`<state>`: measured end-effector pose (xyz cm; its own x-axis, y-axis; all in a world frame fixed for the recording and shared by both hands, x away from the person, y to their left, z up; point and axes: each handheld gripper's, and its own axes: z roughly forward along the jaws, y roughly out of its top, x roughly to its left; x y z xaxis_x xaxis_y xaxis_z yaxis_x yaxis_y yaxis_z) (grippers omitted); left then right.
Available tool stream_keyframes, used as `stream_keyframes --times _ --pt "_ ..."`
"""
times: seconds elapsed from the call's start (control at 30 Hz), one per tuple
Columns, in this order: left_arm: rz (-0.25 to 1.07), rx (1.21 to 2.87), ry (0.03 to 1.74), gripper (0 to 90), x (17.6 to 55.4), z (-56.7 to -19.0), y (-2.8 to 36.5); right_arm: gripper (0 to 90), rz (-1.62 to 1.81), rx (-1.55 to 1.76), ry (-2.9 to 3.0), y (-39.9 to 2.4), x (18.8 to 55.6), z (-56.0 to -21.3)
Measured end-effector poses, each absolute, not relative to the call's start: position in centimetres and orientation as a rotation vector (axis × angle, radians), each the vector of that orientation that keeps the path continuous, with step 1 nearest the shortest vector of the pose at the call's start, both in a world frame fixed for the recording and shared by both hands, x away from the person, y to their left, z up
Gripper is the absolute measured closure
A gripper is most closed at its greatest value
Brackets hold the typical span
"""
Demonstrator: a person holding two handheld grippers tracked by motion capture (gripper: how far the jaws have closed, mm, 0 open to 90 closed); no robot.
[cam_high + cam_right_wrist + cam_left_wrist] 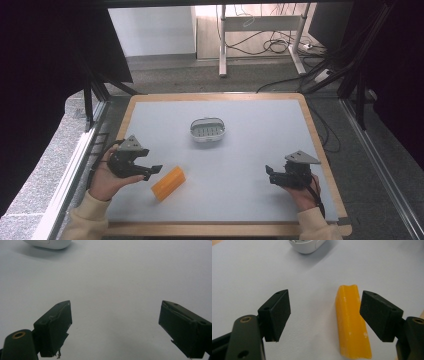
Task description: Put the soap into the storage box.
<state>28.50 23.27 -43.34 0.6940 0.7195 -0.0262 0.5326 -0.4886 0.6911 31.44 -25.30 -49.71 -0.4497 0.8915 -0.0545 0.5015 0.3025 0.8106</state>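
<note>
Left gripper (150, 171) sits low over the near-left part of the table (250, 150), jaws spread wide, nothing pinched. Orange bar (168, 183) lies flat on the grey surface just beside it, on the gripper's right, long axis running diagonally in the high view.

Left gripper view: the orange bar (352, 322) lies between the 2 black jaws but hard over to the right one, close against or touching its inner face; cannot tell which. Clear gap between the bar and the left jaw. Bar runs roughly along the jaw direction, far end slightly notched, surface a bit speckled. Left gripper (325, 315) is not clamped on it.

White dish (207, 129) sits mid-table, beyond the bar, well apart from both grippers. It is oval, with a ribbed or slotted insert inside. Its near edge shows at the top of the left gripper view (307, 246) and at the top left of the right gripper view (47, 243).

Right gripper (270, 172) is held at the near-right of the table, well apart from the bar, jaws pointing left across the surface. Right gripper view: right gripper (115, 325) jaws spread wide, bare grey table between them, holding nothing. Pad edges look a little frayed.

Both hands grip from the near edge, light sleeves at the bottom of the high view.
</note>
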Motion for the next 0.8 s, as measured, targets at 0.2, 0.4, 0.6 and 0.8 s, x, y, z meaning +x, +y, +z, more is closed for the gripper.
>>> stream_keyframes --times 0.2,0.4,0.6,0.8 --pt "0.341 2.225 0.946 27.3 28.6 -43.6 22.4 11.8 1.011 1.230 2.067 -25.3 31.5 -49.8" --pt "0.320 2.262 0.926 27.5 28.6 -44.0 21.4 11.8 1.006 1.230 2.068 -25.3 31.5 -49.8" --pt "0.304 2.310 0.921 27.0 28.8 -44.4 20.6 11.8 1.003 1.231 2.075 -25.2 31.5 -49.9" --pt "0.317 2.329 0.921 27.4 28.8 -44.9 19.8 11.8 1.000 1.233 2.075 -25.2 31.5 -49.9"
